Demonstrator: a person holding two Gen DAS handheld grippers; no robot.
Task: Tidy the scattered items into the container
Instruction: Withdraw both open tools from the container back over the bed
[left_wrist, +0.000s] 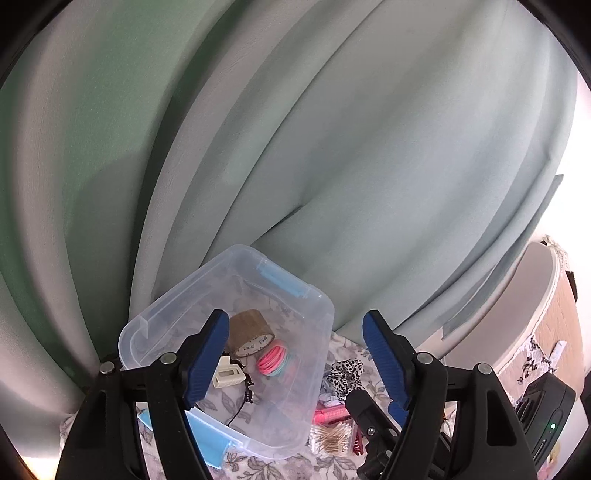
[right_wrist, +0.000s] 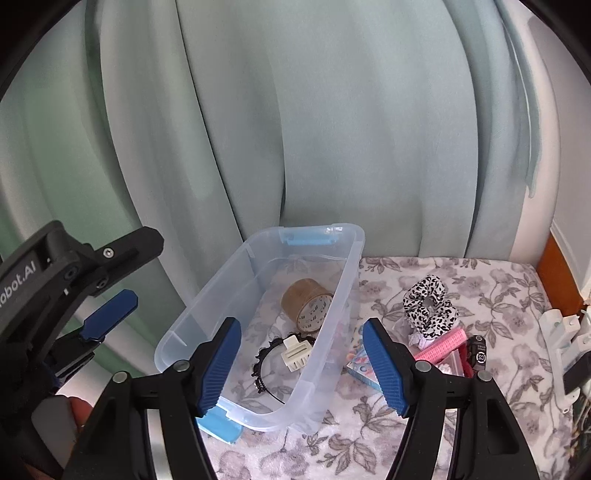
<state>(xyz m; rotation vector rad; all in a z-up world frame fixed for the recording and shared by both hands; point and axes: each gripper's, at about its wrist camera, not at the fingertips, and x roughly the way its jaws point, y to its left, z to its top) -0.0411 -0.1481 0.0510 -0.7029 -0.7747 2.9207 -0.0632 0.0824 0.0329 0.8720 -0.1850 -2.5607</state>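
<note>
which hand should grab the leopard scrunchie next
Right, probably. The scrunchie lies outside the bin, just ahead of the open, empty right gripper and a little to its right. The left gripper, also open and empty, hangs on the bin's far side and would need to cross it.

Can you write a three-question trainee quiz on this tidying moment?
1. True or false: the tape roll lies inside the clear container.
2. Which lies outside the container? A) cream hair clip B) leopard scrunchie C) black headband
3. Fill in: the right gripper holds ____.

Key: 1 true; 2 B; 3 nothing, its jaws stand open.
</note>
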